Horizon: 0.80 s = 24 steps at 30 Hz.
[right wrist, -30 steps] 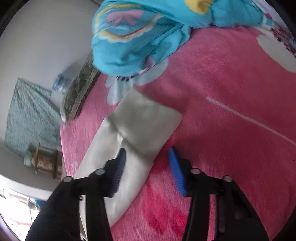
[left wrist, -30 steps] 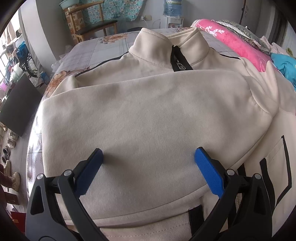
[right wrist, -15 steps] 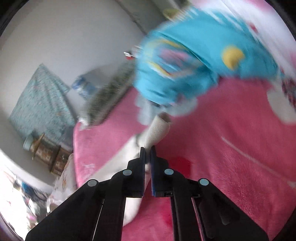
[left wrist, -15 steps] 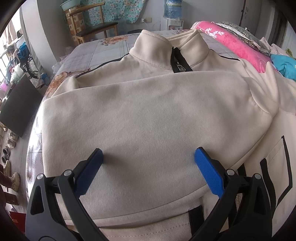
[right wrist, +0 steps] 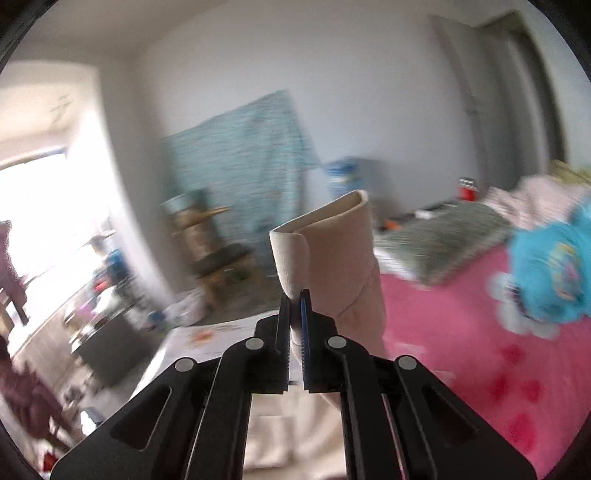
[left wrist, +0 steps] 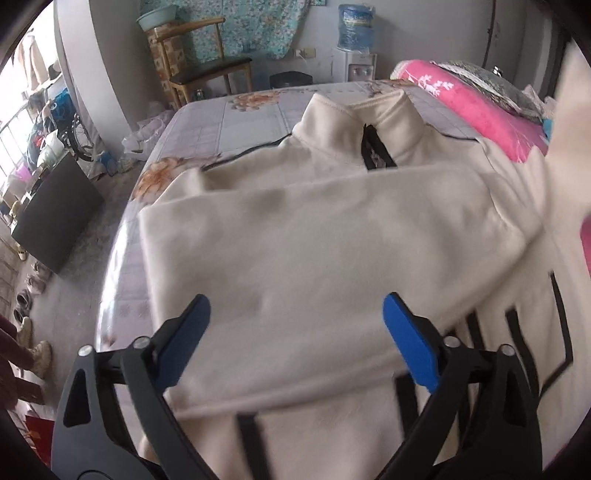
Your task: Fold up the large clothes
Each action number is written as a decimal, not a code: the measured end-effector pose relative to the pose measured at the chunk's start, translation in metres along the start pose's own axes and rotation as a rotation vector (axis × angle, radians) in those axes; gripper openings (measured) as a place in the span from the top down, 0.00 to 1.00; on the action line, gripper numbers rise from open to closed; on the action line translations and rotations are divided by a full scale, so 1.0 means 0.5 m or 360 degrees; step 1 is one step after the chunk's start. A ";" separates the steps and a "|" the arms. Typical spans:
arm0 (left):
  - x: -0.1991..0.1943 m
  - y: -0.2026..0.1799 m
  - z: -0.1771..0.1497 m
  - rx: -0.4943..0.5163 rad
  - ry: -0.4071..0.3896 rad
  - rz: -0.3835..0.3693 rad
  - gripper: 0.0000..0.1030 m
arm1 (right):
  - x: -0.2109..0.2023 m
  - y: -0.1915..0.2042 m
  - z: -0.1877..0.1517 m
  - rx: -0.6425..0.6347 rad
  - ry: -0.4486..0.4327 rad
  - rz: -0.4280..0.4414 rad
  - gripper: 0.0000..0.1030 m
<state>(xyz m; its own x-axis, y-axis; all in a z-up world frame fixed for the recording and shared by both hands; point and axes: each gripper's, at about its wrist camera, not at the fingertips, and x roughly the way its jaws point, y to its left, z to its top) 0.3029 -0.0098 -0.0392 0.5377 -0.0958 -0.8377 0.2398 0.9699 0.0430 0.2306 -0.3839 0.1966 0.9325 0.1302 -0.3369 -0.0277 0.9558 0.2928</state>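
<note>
A cream jacket (left wrist: 314,236) lies spread on the bed (left wrist: 236,122), collar toward the top of the frame, with 1 sleeve folded across its chest. At upper left of the left wrist view stand a wooden chair (left wrist: 207,70) and a floral cloth (left wrist: 243,26) on the wall; a water dispenser (left wrist: 356,44) sits at top centre, and a pink blanket (left wrist: 476,107) runs along the upper right edge of the bed. A black box (left wrist: 55,214) rests on the floor at left.

The left claw (left wrist: 295,332) hangs wide open just over the folded sleeve — its blue pads grip nothing.

In the right wrist view the right claw (right wrist: 295,314) is clamped on the cuff (right wrist: 325,258) of the other sleeve, lifted clear of the blanket, with only cloth between the pads. A blue bundle (right wrist: 554,273) lies at right — blurred.
</note>
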 end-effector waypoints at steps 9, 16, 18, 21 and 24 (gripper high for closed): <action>-0.013 0.082 -0.083 -0.0131 0.0089 -0.0323 0.63 | 0.230 0.341 -0.213 -0.0302 0.0424 0.0422 0.95; -0.047 0.115 -0.103 -0.0209 0.0024 -0.0596 0.64 | 0.366 0.455 -0.444 -0.0515 0.0944 0.0476 0.93; -0.050 0.120 -0.103 -0.0225 0.0013 -0.0643 0.64 | 0.396 0.445 -0.492 -0.0481 0.1165 0.0466 0.74; -0.047 0.133 -0.096 -0.0271 0.0011 -0.0684 0.64 | 0.382 0.398 -0.490 -0.0383 0.1232 0.0513 0.53; -0.036 0.155 -0.076 -0.0371 0.0010 -0.0711 0.62 | 0.338 0.324 -0.429 -0.0318 0.1136 0.0479 0.42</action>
<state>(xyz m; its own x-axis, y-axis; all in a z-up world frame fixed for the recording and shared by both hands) 0.2810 0.0755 -0.0418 0.4184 -0.5125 -0.7499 0.2583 0.8587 -0.4427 0.3066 -0.1506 -0.0051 0.4211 0.4628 -0.7800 -0.3687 0.8731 0.3189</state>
